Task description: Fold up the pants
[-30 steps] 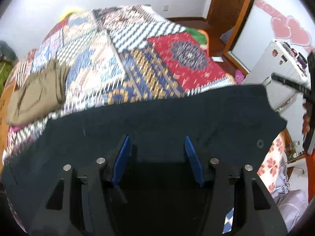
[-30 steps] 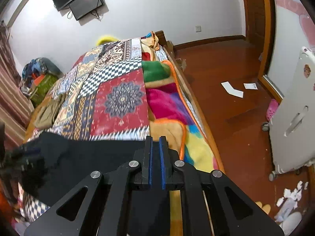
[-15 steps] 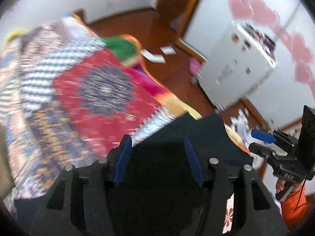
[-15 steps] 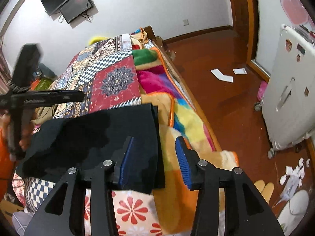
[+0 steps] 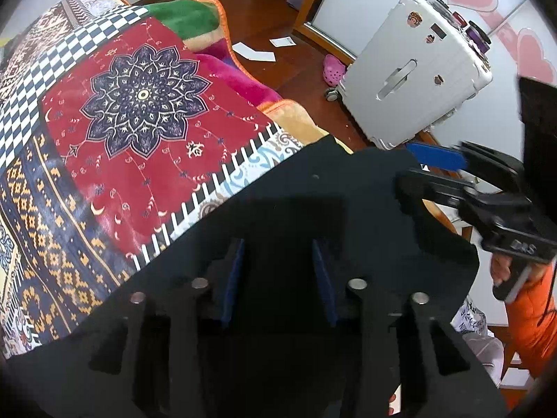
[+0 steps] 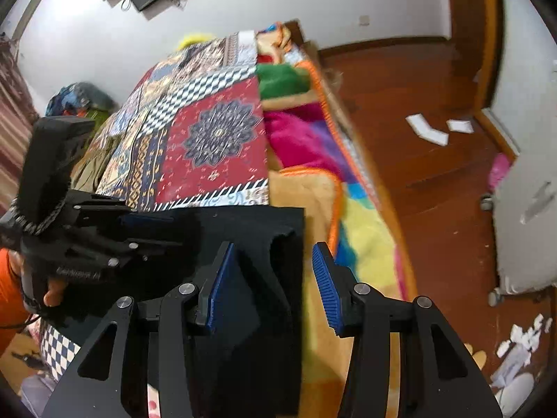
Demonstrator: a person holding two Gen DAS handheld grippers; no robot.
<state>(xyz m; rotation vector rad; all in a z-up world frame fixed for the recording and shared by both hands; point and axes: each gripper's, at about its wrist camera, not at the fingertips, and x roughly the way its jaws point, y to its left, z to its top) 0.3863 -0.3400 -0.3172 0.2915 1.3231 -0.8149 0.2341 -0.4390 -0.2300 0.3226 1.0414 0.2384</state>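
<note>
Over the near corner of the bed, the dark pants (image 6: 243, 230) lie as a doubled-over slab, their right edge running close beside the drop where the bright blanket (image 6: 362, 230) falls away toward the wooden floor (image 6: 435, 160). The right gripper (image 6: 269, 278) stands part open, its jaws having just opened; its left pad is over the cloth and its right pad past the cloth's edge over the blanket, and neither seems to press. The left gripper (image 5: 278, 275) has just been narrowing over the middle of the pants; its blue pads show a gap with dark fabric beneath, but black on black hides whether they pinch any. The main risk, as I judge it, is the fold slipping: with the right side let go and the slab near the mattress edge, a tug from the left could drag the top layer askew or slide the whole bundle off onto the floor. The two tools also sit near each other above the cloth, so a hasty swing could knock them together. Open room lies up the patterned quilt (image 5: 132, 111); the white suitcase (image 5: 414, 80) stands well apart on the floor side.
</note>
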